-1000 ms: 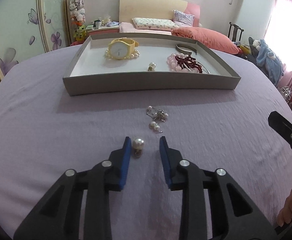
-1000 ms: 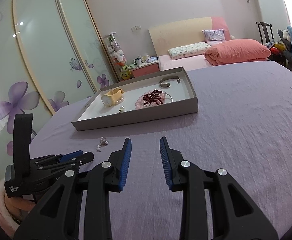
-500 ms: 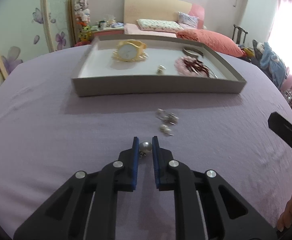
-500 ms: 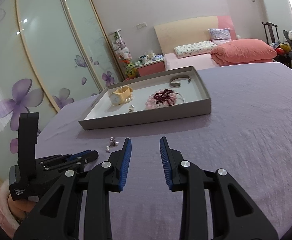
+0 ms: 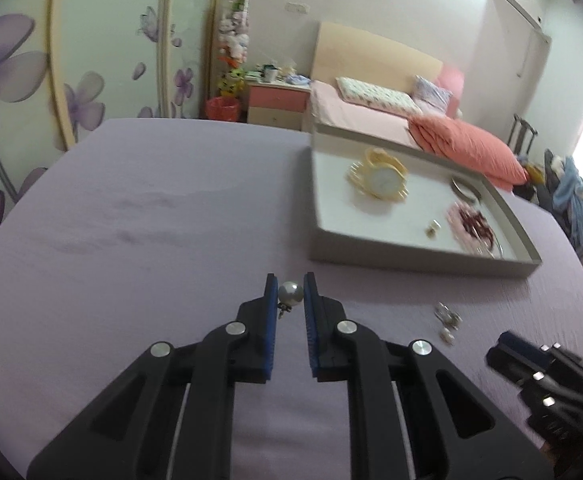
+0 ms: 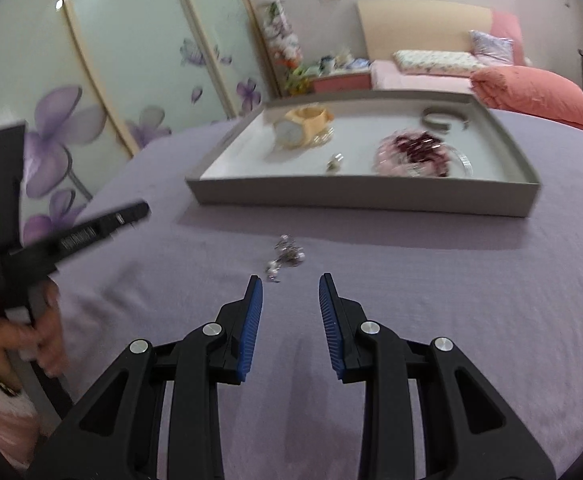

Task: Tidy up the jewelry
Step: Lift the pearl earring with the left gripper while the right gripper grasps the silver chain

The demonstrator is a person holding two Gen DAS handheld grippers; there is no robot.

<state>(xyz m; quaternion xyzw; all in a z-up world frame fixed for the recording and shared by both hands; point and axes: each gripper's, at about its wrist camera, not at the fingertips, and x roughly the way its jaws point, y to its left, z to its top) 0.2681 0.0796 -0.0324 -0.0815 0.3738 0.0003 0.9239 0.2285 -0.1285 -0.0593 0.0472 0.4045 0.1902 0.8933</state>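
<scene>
Two tools: left tool clenched on pearl earring, raised over bare lavender bedspread; right tool released, near loose earrings. Grey tray far, near wall facing them, holding watch and bracelets.

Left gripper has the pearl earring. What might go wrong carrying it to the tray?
1. The round pearl earring sits only at the very tips of the left gripper, so it may squirt out.
2. The tray has a raised wall; approaching low could clip it.
3. The frames are blurred, suggesting fast motion.
</scene>
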